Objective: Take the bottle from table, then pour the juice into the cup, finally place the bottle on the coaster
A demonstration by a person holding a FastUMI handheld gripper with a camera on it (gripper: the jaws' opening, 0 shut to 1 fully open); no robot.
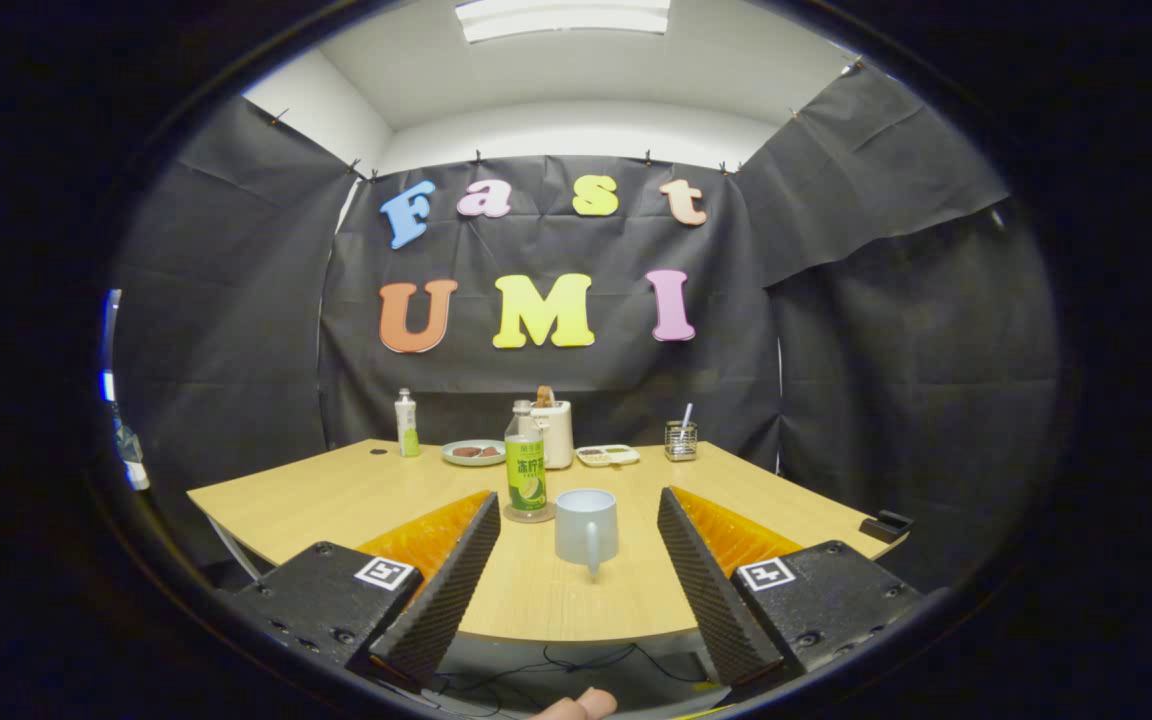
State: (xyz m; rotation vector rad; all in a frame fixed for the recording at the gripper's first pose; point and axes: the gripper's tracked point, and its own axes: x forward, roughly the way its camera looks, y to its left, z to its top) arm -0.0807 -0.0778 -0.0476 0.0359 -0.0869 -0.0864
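Observation:
A clear bottle (526, 465) with a green label and a pale cap stands upright on a round coaster (528, 516), mid-table, just beyond my left finger's tip. A pale blue-grey cup (586, 527) stands upright right of the bottle, its handle turned toward me; it sits ahead of the gap between my fingers. My gripper (576, 496) is open wide, nothing between its fingers, held back over the near edge of the wooden table (336, 495). Neither finger touches the bottle or the cup.
Along the table's far edge stand a small white-and-green bottle (406, 424), a plate (473, 453) with food, a white toaster (555, 433), a white tray (607, 455) and a mesh holder (680, 440). A black object (886, 524) lies at the right edge. A fingertip (576, 706) shows below.

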